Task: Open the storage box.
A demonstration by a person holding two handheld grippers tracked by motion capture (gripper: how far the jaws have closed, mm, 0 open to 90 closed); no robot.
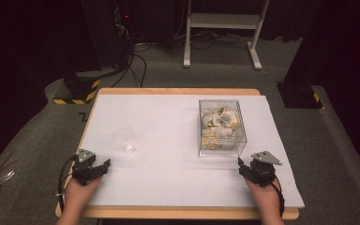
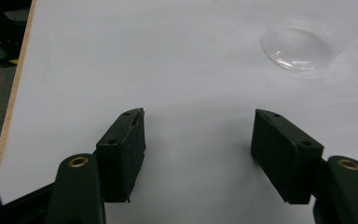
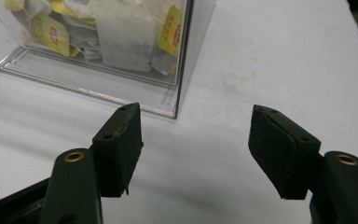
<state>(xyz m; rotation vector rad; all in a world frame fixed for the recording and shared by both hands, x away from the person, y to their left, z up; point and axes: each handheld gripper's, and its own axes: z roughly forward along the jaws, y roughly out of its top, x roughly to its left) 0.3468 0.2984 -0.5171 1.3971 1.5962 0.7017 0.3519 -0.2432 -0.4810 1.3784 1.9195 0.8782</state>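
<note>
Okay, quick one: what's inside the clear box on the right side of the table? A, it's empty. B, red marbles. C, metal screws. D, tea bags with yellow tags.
D: the clear box holds a heap of white tea bags with yellow tags, seen close through its wall in the right gripper view.

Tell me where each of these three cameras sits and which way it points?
High view: above the person's side, looking forward and down on the table; both hands, left gripper, right gripper.
Left gripper view: rides that gripper, jaws open, facing the clear cup.
Right gripper view: rides that gripper, jaws open, facing the clear box of tea bags.
Shared: cup and box also show from above.
</note>
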